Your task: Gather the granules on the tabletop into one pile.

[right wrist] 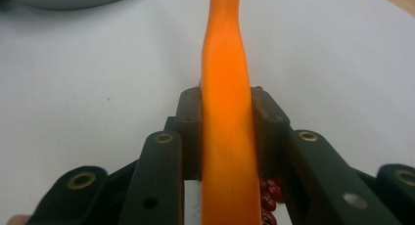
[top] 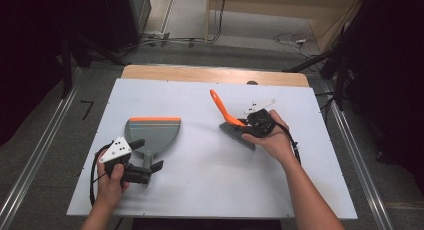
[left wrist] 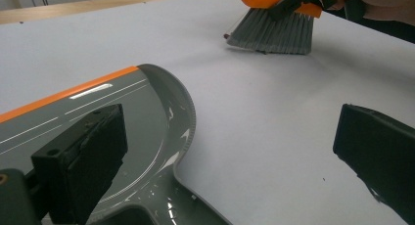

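Observation:
A grey dustpan (top: 152,132) with an orange front lip lies flat on the white board at the left. My left gripper (top: 147,155) stands open astride its handle, and the pads do not touch it. In the left gripper view one jaw hangs over the dustpan (left wrist: 98,112) and the other over bare board. At the right, a brush (top: 235,127) with an orange handle and grey bristles (left wrist: 274,34) rests bristles-down. My right gripper (top: 254,124) is shut on the orange handle (right wrist: 225,88), and the pads (right wrist: 191,117) press it from both sides.
Several small red bits (right wrist: 269,198) lie under the brush by the right jaws. The white board (top: 210,180) sits on a wooden table (top: 200,72), with metal rails along both sides. Cables (top: 295,40) trail on the floor beyond.

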The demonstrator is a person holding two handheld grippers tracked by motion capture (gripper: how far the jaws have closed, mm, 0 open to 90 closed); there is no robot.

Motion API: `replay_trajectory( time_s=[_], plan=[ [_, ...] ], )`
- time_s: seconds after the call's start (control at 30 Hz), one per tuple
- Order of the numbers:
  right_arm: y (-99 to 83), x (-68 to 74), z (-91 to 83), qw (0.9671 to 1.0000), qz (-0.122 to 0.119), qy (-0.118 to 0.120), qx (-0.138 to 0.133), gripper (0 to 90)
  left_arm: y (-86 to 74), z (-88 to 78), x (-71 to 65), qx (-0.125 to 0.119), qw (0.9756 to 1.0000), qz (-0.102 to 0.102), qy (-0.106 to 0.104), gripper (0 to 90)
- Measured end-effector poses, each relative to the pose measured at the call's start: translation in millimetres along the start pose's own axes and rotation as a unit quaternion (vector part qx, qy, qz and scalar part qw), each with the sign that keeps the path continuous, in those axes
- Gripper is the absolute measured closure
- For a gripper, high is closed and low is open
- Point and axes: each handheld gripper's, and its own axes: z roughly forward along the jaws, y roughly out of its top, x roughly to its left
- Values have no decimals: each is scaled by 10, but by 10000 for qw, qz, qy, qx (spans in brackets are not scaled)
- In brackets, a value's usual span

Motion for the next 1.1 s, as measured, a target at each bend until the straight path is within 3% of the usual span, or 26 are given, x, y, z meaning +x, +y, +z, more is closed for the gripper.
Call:
replay_trajectory(
  time_s=[0.43, 0.67, 0.97, 1.1],
  plan=[
    [98, 87, -94, 9999, -82, 117, -60, 685, 2, 2, -2, 16, 10000, 8, 0, 0],
    [75, 152, 50, 9994, -116, 249, 222, 685, 3, -6, -3, -14, 10000, -1, 3, 0],
    [44, 55, 29, 9998, 18, 107, 183, 685, 1, -5, 5, -13, 10000, -13, 1, 0],
    [51, 41, -31, 9998, 119, 153, 32, 684, 1, 3, 0, 4, 10000, 3, -2, 0]
  ],
)
